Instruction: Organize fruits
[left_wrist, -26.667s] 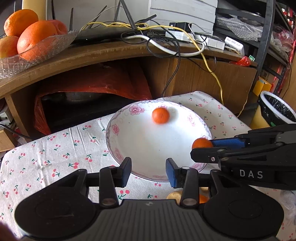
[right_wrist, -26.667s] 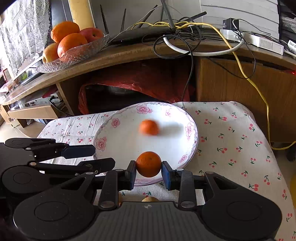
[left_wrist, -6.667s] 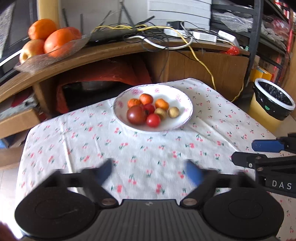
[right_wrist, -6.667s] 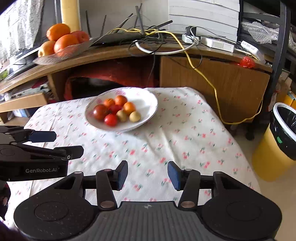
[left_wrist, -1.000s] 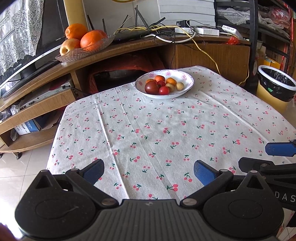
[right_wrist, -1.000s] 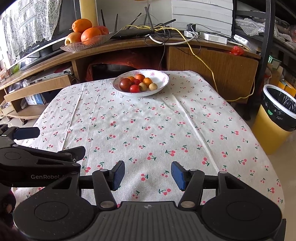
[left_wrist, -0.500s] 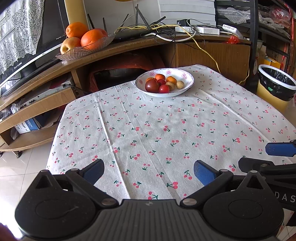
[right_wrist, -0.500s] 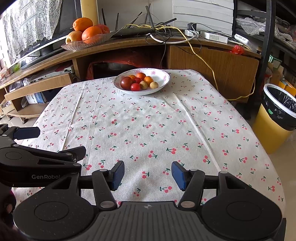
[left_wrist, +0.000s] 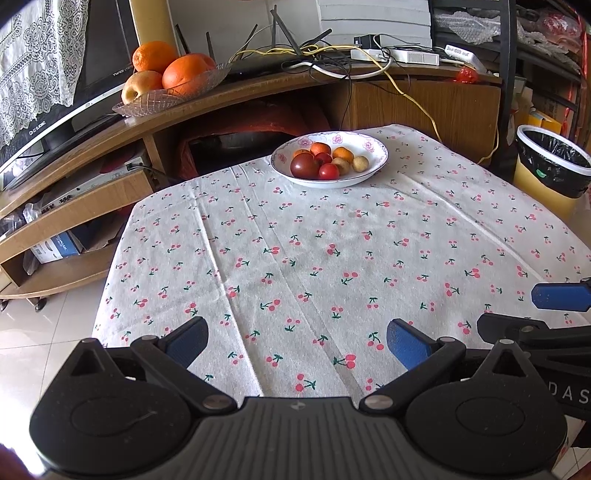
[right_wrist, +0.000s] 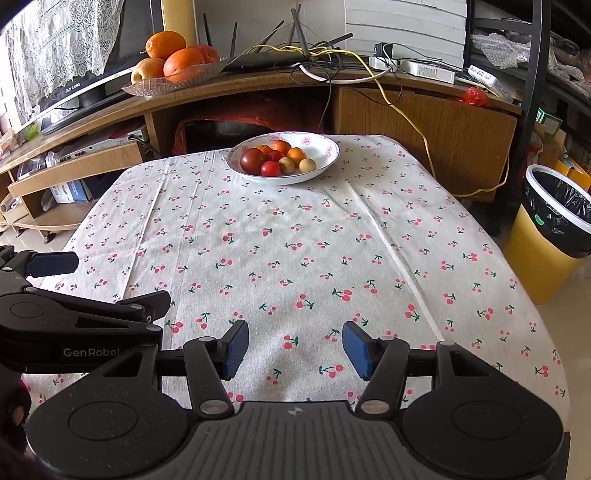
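Black tools (left_wrist: 295, 341) (right_wrist: 294, 349) wide apart, nothing held

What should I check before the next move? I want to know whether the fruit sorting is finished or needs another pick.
1. Left gripper empty, fingers wide apart: ok.
2. Right gripper empty, fingers apart: ok.
3. Small fruits all inside the floral bowl: ok.
4. No loose fruit visible on the cherry tablecloth: ok in both views; the strip hidden under the grippers, cannot tell.
5. Bowl fully on the table, near its far edge: ok.
6. Whether the oranges in the glass dish on the shelf belong to the task: cannot tell.
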